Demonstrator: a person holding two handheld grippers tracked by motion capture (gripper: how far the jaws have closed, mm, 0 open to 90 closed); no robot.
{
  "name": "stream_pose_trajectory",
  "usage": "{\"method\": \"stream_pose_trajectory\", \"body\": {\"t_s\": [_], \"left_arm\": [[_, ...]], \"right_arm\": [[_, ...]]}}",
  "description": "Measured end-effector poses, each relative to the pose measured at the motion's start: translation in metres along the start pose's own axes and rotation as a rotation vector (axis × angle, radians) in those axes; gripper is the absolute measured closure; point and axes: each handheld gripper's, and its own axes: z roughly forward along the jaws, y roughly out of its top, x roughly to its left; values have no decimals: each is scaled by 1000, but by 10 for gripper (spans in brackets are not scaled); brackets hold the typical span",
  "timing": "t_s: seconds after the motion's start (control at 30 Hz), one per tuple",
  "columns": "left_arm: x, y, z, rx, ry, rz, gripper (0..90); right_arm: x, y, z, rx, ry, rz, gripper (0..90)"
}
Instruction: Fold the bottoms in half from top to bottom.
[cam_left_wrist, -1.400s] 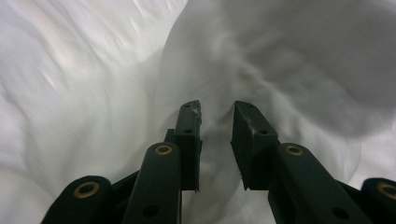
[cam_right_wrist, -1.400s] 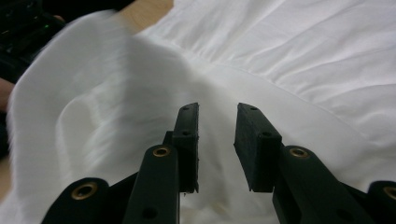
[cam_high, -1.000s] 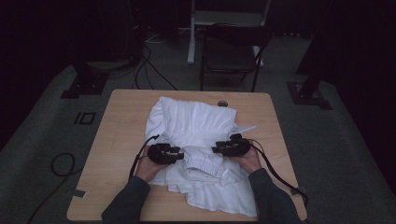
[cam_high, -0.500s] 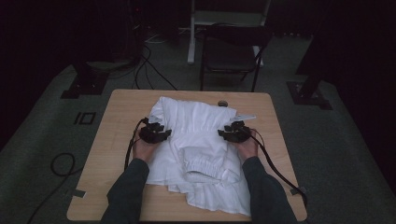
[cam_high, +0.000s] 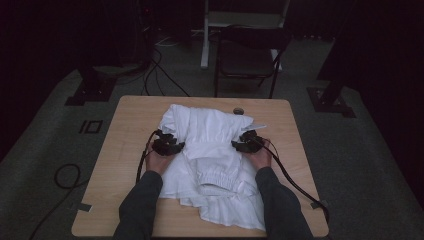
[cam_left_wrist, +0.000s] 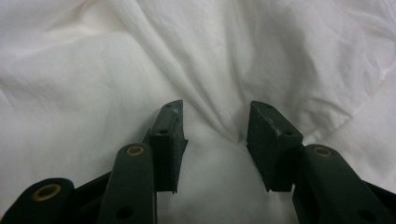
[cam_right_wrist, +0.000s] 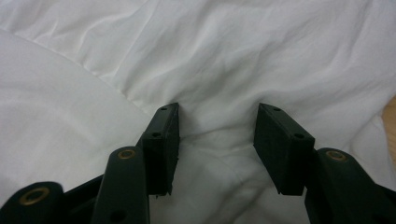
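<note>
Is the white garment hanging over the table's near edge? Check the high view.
No: the white garment lies wholly on the wooden table, its bottom hem stopping short of the near edge, with wood showing below it.

Overhead camera, two close (cloth (cam_high: 210, 150) shared)

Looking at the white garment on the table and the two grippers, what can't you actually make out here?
- High view: the small round thing at the table's far edge is too small to identify.
- High view: whether the left gripper and right gripper pinch the white garment; too small and dark.
- Left gripper view: the garment's outline runs past every edge.
- Right gripper view: the table is mostly covered by cloth.
</note>
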Motion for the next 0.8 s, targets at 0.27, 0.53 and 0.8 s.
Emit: {"method": "stream_pose_trajectory", "body": {"t_s": [0.27,0.53,0.8], "left_arm": [[-13,-18,-16,-2,-8,29,568],[-29,-39,-38,14,-29,49,569],[-44,-55,-52,22,-32,82,568]], "right_arm": [[10,-9,-9,11,7,-43,509],[20,-23,-23,16,43,-82,514],[30,-36,-36,32,70,-111,517]]}}
